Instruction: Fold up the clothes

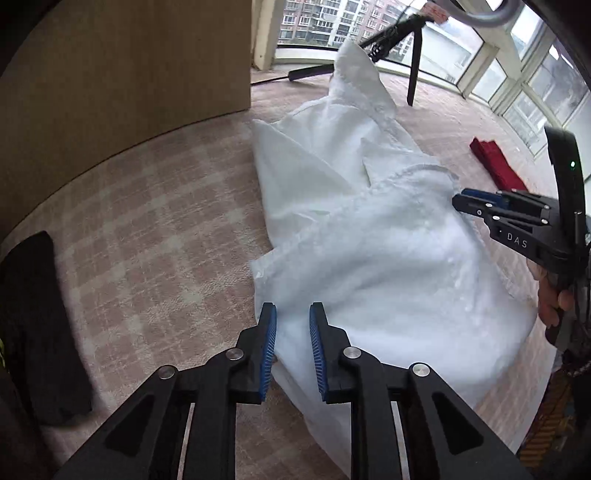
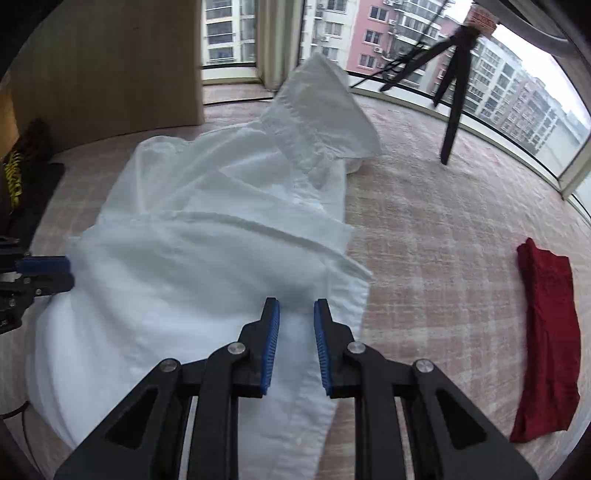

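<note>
Checked carpet (image 1: 147, 221), white shirt (image 1: 369, 258) bunched, sleeves hidden, both grippers' grip unclear.

A home bedroom high up: a checked bedspread (image 2: 424, 258), a curved window (image 2: 517, 92) facing apartment blocks (image 2: 388, 33).

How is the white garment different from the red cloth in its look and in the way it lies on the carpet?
The white garment is much bigger than the red cloth. The white garment lies rumpled, with one part standing up toward the window; the red cloth lies flat as a narrow strip. Both hand-held grippers, left and right, are at the white garment with their jaws apart; the red cloth lies off to the side, away from both. Both pieces rest on the same checked carpet.
</note>
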Demonstrator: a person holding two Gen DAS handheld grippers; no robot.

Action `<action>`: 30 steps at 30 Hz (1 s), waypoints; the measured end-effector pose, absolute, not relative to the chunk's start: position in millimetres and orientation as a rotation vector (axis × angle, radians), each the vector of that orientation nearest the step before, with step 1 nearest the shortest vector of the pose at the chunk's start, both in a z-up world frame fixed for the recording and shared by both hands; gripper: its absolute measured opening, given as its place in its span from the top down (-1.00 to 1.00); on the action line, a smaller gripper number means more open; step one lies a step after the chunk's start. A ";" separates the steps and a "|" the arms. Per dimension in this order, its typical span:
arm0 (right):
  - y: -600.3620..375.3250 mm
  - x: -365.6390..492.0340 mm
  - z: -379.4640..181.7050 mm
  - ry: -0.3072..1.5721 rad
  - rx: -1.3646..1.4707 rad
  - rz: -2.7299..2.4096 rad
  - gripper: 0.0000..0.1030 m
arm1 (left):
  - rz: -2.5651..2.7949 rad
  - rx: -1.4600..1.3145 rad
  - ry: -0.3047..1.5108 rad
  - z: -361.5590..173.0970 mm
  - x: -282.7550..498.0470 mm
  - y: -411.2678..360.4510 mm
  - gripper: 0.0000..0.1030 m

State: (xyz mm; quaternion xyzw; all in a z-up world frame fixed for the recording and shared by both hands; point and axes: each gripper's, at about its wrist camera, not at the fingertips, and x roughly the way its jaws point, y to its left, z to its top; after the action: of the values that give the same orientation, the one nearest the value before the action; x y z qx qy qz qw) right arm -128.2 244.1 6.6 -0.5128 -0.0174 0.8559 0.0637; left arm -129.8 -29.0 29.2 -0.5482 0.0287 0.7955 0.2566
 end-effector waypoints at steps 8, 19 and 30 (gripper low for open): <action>225.8 -71.2 36.8 0.202 -1.600 2.823 0.62 | 1.995 -1.354 0.088 48.5 -102.6 25.1 0.42; 271.4 -67.7 51.0 0.049 -1.563 2.827 0.62 | 2.174 -1.329 0.093 64.6 -97.9 34.1 0.51; 243.7 -163.6 1.4 -0.021 -1.761 2.939 0.63 | 2.256 -1.471 -0.030 28.5 -141.9 41.3 0.62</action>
State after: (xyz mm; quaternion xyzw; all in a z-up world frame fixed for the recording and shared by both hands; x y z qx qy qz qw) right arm -163.6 243.7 1.4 -0.5088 -0.0060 0.8491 -0.1419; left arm -141.9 41.3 28.5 -0.5325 -0.0110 0.8167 0.2220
